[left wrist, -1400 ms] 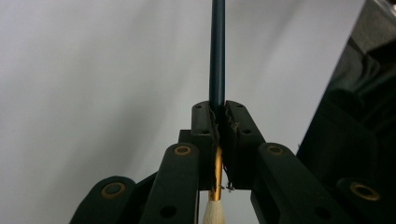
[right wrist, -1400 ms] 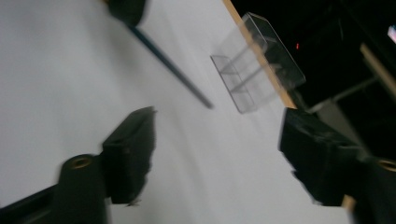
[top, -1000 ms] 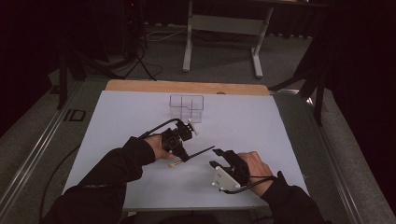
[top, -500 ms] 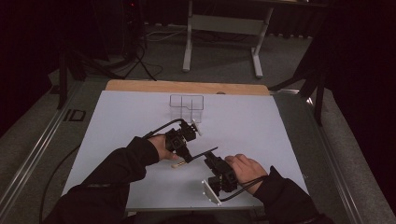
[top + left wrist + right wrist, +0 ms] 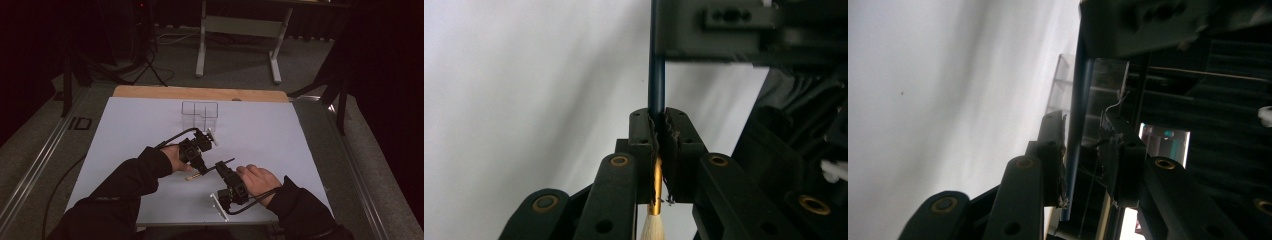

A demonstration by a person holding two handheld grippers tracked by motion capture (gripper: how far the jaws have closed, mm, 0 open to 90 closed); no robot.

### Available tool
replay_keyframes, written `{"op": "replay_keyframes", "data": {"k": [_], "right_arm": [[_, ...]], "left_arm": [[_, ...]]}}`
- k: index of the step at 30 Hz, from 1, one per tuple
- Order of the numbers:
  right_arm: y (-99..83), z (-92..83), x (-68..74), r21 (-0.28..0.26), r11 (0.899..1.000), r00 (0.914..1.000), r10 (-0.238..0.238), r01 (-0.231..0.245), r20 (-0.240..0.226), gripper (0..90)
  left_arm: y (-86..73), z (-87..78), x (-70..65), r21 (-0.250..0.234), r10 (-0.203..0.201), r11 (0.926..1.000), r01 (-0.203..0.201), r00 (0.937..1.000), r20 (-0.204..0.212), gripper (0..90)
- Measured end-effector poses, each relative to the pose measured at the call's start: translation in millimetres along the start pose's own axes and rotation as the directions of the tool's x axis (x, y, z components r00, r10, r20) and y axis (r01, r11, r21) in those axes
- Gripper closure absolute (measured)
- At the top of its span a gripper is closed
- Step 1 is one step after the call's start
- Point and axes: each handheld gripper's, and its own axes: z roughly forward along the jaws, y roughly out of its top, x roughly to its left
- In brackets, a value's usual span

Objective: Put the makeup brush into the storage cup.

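So nearest the bottom edge of the high view, at about 5 o'clock, the right gripper (image 5: 226, 168) sits in the person's right hand (image 5: 259, 180), angled up toward 11 o'clock. In the right gripper view its jaws have just been closing, with the dark handle of the paintbrush (image 5: 1074, 150) running between them; the left pad looks like it's touching the handle, but there's a visible gap on the other side, so not pinching yet. A bit farther in, near the middle of the white surface (image 5: 125, 130), the left gripper (image 5: 198, 169) has its jaws pressed tight on the brush (image 5: 657, 175) right at the gold ferrule, pale bristles poking out below. Farther back at 12 o'clock stands a clear divided organizer (image 5: 200, 116), well apart from both grippers.
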Motion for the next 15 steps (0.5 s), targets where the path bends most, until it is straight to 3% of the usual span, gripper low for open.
{"op": "replay_keyframes", "data": {"k": [15], "right_arm": [[13.5,1.7,0.2,-0.024,0.999,0.9995,-0.027,0.028,0.013,74.4]], "left_arm": [[4.7,-2.0,-2.1,-0.012,0.001,0.9999,-0.001,1.0000,0.001,83.6]]}}
